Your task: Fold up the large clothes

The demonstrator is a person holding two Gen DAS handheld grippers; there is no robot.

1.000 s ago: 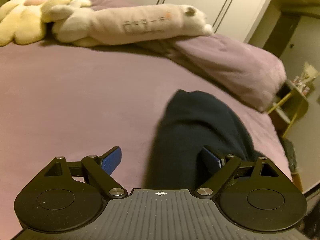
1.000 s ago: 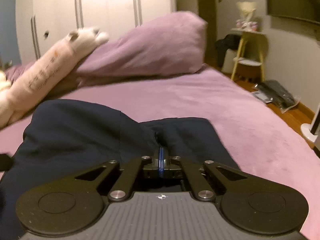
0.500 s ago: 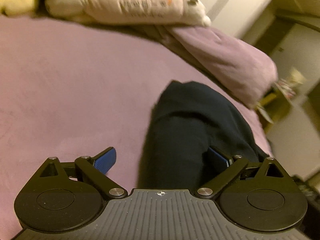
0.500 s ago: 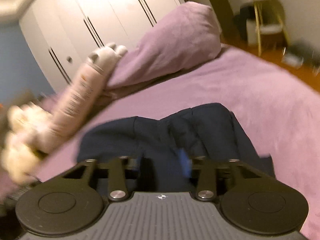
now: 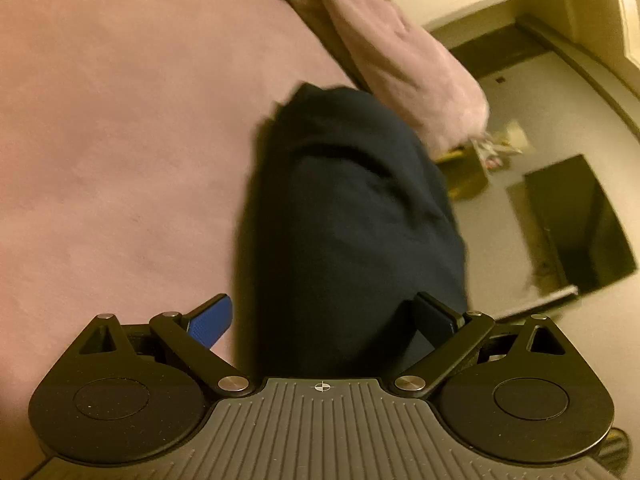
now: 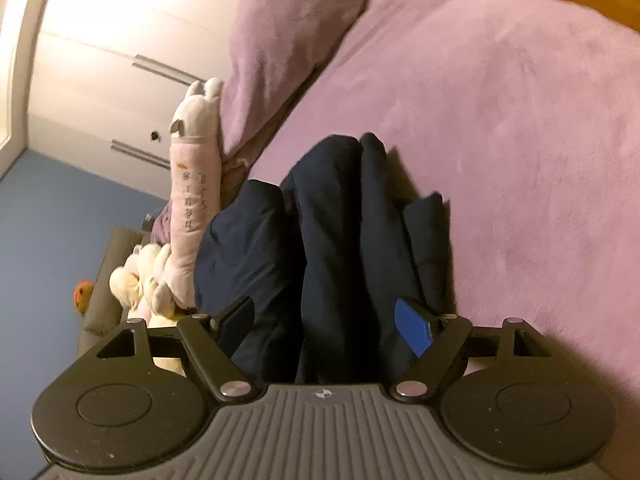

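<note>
One dark navy garment [image 6: 320, 232], one purple pillow [image 6: 288, 40], one long pink plush toy [image 6: 196, 184], one bed [image 6: 500, 120], two tools.

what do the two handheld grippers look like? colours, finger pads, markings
Both alike: left gripper and right gripper have matte black bodies, a grey ribbed centre plate with a small crosshair mark, two round black discs, black linkage arms on silver pivot screws, and textured blue pads on the fingers. No cables or sleeves visible.
</note>
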